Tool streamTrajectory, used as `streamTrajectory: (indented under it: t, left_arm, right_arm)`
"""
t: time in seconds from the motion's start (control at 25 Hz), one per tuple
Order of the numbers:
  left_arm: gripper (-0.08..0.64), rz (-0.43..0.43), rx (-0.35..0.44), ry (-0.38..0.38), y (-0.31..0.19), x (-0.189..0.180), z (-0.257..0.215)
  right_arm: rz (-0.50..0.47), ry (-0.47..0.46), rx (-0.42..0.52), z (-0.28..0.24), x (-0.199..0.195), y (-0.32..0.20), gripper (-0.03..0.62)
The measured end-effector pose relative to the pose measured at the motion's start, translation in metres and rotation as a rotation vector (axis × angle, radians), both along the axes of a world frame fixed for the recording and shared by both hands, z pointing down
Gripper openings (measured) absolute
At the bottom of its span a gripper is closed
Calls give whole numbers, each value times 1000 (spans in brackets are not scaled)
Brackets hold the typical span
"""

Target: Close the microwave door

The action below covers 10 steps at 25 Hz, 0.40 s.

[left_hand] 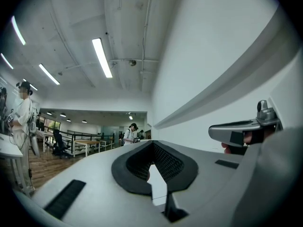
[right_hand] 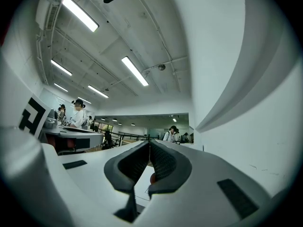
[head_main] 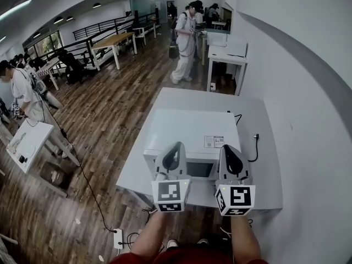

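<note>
While you held the left gripper (head_main: 175,147) and right gripper (head_main: 229,148) side by side above the microwave (head_main: 190,131), both jaw pairs were closed and empty; it sat at the table's (head_main: 181,98) near edge.

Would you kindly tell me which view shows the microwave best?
The head view: the microwave sits on the white table, seen from above. Both gripper views face the ceiling and wall, not clearly showing it.
</note>
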<state>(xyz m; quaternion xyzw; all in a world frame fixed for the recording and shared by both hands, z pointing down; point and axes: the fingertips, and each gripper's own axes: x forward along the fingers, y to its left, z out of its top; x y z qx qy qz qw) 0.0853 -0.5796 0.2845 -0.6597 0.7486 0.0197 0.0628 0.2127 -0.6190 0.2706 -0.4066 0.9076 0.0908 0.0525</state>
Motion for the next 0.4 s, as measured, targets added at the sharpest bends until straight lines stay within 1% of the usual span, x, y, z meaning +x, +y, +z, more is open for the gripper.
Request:
streamTrajectory:
  t: [0.4]
  left_arm:
    - [26, 23, 3, -8, -8, 6, -1]
  right_arm:
    - [5, 12, 2, 1, -1, -7, 28]
